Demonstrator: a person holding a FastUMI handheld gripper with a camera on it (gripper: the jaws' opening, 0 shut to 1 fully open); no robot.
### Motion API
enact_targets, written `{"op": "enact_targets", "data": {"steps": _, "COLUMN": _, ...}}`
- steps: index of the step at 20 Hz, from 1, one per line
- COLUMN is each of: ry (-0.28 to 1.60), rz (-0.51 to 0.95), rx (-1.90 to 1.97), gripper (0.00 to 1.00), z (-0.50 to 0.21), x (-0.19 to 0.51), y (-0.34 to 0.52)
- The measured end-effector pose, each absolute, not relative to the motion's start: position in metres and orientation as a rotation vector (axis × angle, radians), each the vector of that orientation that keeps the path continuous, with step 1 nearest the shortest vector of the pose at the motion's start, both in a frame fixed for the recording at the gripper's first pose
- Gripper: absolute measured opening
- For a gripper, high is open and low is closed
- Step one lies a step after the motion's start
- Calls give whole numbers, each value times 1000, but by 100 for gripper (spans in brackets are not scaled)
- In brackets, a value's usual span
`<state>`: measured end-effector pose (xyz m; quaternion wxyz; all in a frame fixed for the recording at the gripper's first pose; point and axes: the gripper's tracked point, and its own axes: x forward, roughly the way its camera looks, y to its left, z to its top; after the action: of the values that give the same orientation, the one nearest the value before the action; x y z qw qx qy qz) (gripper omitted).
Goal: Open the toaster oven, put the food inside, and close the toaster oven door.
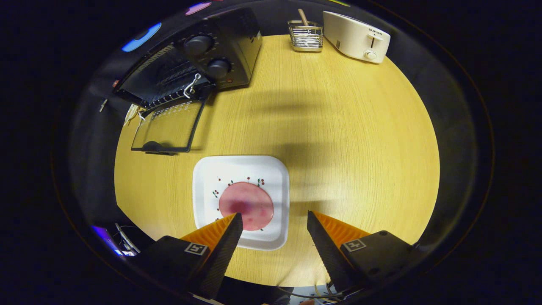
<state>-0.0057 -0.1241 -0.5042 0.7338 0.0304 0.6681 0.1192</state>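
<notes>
On the tabletop: everything below stands on this pale wood surface (338,140)
Toaster oven (220,55): dark, two knobs, far beyond the gripper fingers and off to their left; its glass door (169,127) hangs open and lies flat toward the gripper; wire rack visible inside; cavity otherwise too dark to tell
Toaster (355,36): cream, at the far edge; well apart from the oven
Plate (203,199): white, square with rounded corners, small berry print; just ahead of the fingers
Food (250,203): round pink slice lying flat on the plate's middle; one fingertip overlaps its near edge in view
Wire basket (305,36): between oven and toaster; holds a wooden stick
Gripper (275,220): fingers spread wide, holding nothing
</notes>
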Motion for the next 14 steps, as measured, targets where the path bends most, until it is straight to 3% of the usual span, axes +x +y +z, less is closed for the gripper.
{"op": "enact_targets", "data": {"steps": 2, "ry": 1481, "rz": 266, "rx": 73, "gripper": 86, "z": -514, "x": -2, "y": -125}}
{"op": "enact_targets", "data": {"steps": 3, "ry": 1488, "rz": 281, "rx": 73, "gripper": 73, "z": -518, "x": -3, "y": -123}}
{"op": "enact_targets", "data": {"steps": 4, "ry": 1494, "rz": 299, "rx": 69, "gripper": 67, "z": -521, "x": -4, "y": -121}}
{"op": "enact_targets", "data": {"steps": 5, "ry": 1498, "rz": 306, "rx": 53, "gripper": 46, "z": -526, "x": -4, "y": -123}}
{"op": "enact_targets", "data": {"steps": 6, "ry": 1513, "rz": 302, "rx": 34, "gripper": 35, "z": -530, "x": -5, "y": -129}}
{"op": "enact_targets", "data": {"steps": 7, "ry": 1509, "rz": 306, "rx": 53, "gripper": 14, "z": -522, "x": -3, "y": -131}}
{"op": "enact_targets", "data": {"steps": 9, "ry": 1517, "rz": 336, "rx": 115, "gripper": 7, "z": -525, "x": -5, "y": -129}}
{"op": "enact_targets", "data": {"steps": 14, "ry": 1508, "rz": 340, "rx": 390, "gripper": 5, "z": -522, "x": -7, "y": -126}}
